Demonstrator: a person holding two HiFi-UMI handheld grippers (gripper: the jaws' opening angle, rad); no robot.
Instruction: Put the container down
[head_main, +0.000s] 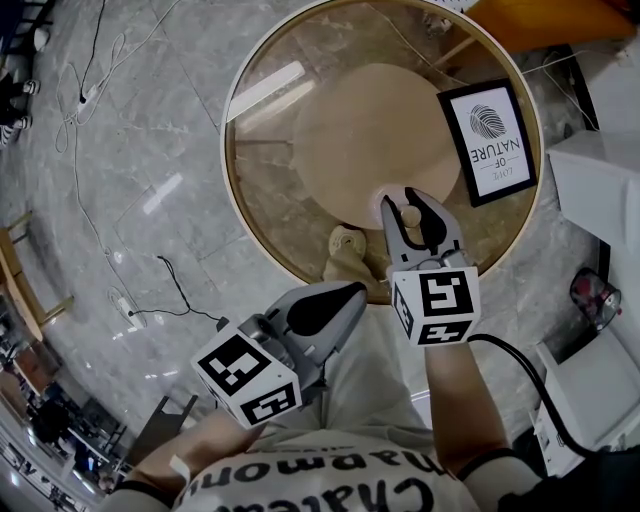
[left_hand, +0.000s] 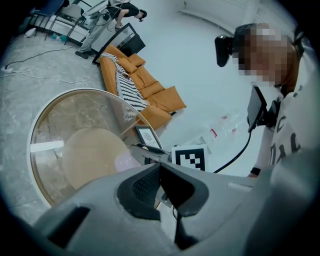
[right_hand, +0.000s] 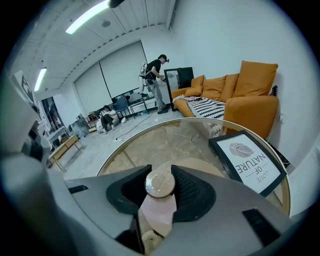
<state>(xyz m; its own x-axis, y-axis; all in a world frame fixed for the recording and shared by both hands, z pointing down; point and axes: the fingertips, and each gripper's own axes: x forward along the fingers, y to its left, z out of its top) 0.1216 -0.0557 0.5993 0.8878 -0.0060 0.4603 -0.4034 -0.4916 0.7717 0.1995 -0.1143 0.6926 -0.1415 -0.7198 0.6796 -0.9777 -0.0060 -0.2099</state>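
Note:
A small pinkish translucent container (right_hand: 156, 212) with a round wooden lid (right_hand: 160, 184) sits between the pads of my right gripper (right_hand: 160, 186), which is shut on it near the lid. In the head view the right gripper (head_main: 410, 213) holds the container (head_main: 392, 196) over the near part of the round glass table (head_main: 235, 190). Whether its bottom touches the glass I cannot tell. My left gripper (head_main: 345, 293) hangs low by the person's body, off the table, shut with nothing in it (left_hand: 160, 184). The left gripper view also catches the right gripper (left_hand: 145, 150) and the container (left_hand: 122, 161).
A black-framed print (head_main: 492, 140) lies on the glass at the right of the table. A round wooden base (head_main: 370, 130) shows through the glass. Orange sofa (right_hand: 250, 90) behind the table, white furniture (head_main: 600, 190) at right, cables (head_main: 90, 100) on the floor at left.

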